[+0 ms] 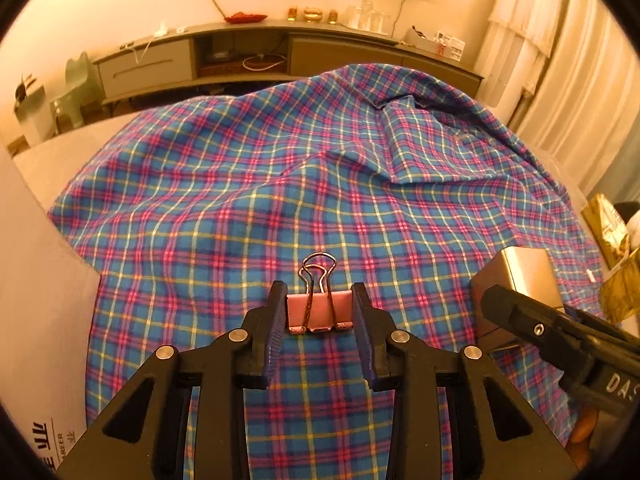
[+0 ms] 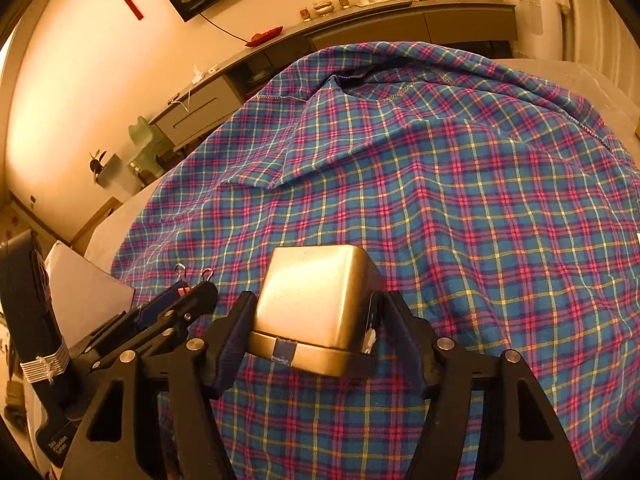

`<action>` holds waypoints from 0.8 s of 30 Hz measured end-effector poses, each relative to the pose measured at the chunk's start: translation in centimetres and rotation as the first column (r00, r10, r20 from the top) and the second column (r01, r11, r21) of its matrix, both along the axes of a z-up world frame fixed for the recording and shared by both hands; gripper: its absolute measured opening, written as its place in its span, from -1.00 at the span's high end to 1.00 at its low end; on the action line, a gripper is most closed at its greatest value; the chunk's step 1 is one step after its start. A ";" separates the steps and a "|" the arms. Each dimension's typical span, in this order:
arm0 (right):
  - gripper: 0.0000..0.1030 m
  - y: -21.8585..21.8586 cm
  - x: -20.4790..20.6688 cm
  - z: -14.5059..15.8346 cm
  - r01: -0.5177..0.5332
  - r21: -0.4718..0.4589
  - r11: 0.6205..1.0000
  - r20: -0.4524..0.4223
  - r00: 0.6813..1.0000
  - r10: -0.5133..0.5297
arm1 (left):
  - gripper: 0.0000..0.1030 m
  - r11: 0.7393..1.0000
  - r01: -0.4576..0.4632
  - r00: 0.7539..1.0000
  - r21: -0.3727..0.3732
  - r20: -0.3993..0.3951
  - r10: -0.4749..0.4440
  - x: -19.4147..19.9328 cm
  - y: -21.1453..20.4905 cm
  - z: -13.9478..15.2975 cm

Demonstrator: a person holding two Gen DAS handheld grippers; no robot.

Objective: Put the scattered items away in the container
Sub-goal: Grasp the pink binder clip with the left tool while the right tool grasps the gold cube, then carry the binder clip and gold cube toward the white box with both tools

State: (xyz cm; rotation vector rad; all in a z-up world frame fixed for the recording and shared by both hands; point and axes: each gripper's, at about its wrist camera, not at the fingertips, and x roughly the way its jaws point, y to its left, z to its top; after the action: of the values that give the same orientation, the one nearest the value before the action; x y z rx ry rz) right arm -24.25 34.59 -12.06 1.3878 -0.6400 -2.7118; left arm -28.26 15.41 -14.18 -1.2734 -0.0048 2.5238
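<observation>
Already the left gripper [image 1: 320, 314] pinches the pink binder clip [image 1: 318, 312] by its ends, at 6 o'clock on the plaid cloth [image 1: 280, 184]. At 3 o'clock, the right gripper [image 2: 310, 334] brackets a brass-coloured box [image 2: 316, 308], contact unclear. Lifted, the clip could pivot and drop.

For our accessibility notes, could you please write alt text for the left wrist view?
The left hand-held gripper clasps a pink binder clip lying on a blue plaid cloth. At right, another hand-held gripper reaches a gold metal box.
</observation>
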 end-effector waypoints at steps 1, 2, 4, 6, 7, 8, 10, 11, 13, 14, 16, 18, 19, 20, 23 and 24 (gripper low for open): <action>-0.25 0.0 0.1 0.0 0.000 -0.003 1.000 0.000 1.000 0.000 | 0.36 1.000 -0.003 1.000 0.008 0.003 0.003 0.2 -0.3 0.1; -0.25 0.1 0.3 0.1 0.000 -0.007 1.000 -0.001 1.000 0.000 | 0.36 1.000 -0.005 1.000 0.013 0.003 0.005 0.4 -0.5 0.2; -0.25 0.2 0.6 0.1 0.002 -0.013 1.000 -0.003 1.000 -0.002 | 0.36 1.000 -0.005 1.000 0.022 0.000 0.005 0.8 -0.7 0.5; -0.24 0.3 0.9 0.3 0.004 -0.018 1.000 -0.008 1.000 -0.004 | 0.36 1.000 -0.004 1.000 0.028 -0.003 0.004 1.3 -0.9 0.9; -0.24 0.3 1.1 0.4 0.005 -0.020 1.000 -0.009 1.000 -0.005 | 0.36 1.000 -0.004 1.000 0.028 -0.006 0.004 1.6 -1.0 1.2; -0.23 0.4 1.3 0.5 0.005 -0.021 1.000 -0.011 1.000 -0.005 | 0.36 0.999 -0.003 1.000 0.032 -0.009 0.003 1.9 -1.0 1.5; -0.23 0.5 1.8 0.8 0.006 -0.023 1.000 -0.017 1.000 -0.007 | 0.36 0.999 0.000 1.000 0.037 -0.011 0.000 2.5 -1.2 2.0; -0.23 0.5 2.0 1.0 0.005 -0.023 1.000 -0.020 1.000 -0.005 | 0.36 0.999 0.000 1.000 0.039 -0.013 0.001 2.9 -1.3 2.3; -0.23 0.5 2.5 1.3 0.002 -0.022 1.000 -0.026 1.000 -0.002 | 0.36 0.999 0.002 1.000 0.043 -0.015 -0.001 3.4 -1.4 2.7; -0.23 0.5 2.7 1.4 -0.002 -0.021 1.000 -0.028 1.000 0.002 | 0.36 0.999 0.003 1.000 0.043 -0.017 -0.002 3.7 -1.5 2.9; -0.23 0.4 3.1 1.6 -0.005 -0.022 1.000 -0.029 1.000 0.004 | 0.36 0.999 -0.001 1.000 0.046 -0.014 0.002 4.5 -1.8 3.1; -0.23 0.4 3.7 1.9 -0.010 -0.022 1.000 -0.033 0.999 0.009 | 0.36 0.999 -0.006 1.000 0.051 -0.011 0.006 5.2 -2.1 3.3; -0.23 0.4 3.9 2.0 -0.011 -0.022 1.000 -0.034 0.999 0.010 | 0.36 0.999 -0.006 1.000 0.052 -0.009 0.006 5.5 -2.2 3.4; -0.23 0.3 4.3 2.2 -0.014 -0.024 1.000 -0.037 0.999 0.013 | 0.36 0.998 -0.006 1.000 0.055 -0.006 0.007 6.0 -2.4 3.5; -0.23 0.2 5.2 2.6 -0.023 -0.025 0.999 -0.043 0.999 0.021 | 0.36 0.999 -0.002 1.000 0.054 -0.008 0.002 7.1 -2.8 3.8; -0.23 0.1 5.6 2.7 -0.025 -0.025 0.999 -0.044 0.999 0.024 | 0.36 0.999 0.000 1.000 0.053 -0.009 0.001 7.5 -2.9 3.9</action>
State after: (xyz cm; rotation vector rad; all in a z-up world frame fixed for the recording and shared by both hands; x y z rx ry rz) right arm -18.61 34.69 -9.31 1.3179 -0.6481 -2.6969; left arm -20.81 12.52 -10.30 -1.2414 -0.0692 2.5128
